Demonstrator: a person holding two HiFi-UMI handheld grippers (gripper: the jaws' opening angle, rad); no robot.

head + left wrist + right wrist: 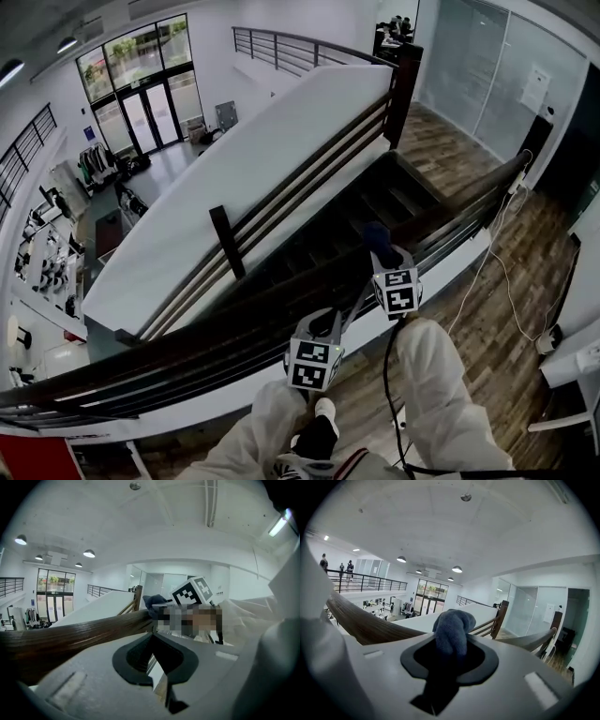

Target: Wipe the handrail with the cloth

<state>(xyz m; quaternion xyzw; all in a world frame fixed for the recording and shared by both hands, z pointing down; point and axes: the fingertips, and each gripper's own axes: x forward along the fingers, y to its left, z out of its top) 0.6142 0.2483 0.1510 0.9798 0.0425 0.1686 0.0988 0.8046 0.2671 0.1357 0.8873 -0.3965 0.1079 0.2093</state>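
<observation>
A dark wooden handrail (187,352) runs from the lower left up to the right along the stairwell. My right gripper (380,246) is shut on a bunched blue cloth (376,232), which sits at the rail. In the right gripper view the cloth (452,629) sticks up between the jaws of that gripper (450,658), with the handrail (365,623) sweeping off to the left. My left gripper (328,321) hovers by the rail, lower down and closer to me. Its jaws (159,677) are together with nothing in them. The handrail (70,639) crosses just beyond them, towards the cloth (153,603).
Dark stairs (375,202) drop away behind the rail. A second railing with a post (227,242) and a white slanted wall (234,159) stand on the far side. A cable (497,267) trails over the wooden floor at right. My legs in white trousers (441,394) stand close to the rail.
</observation>
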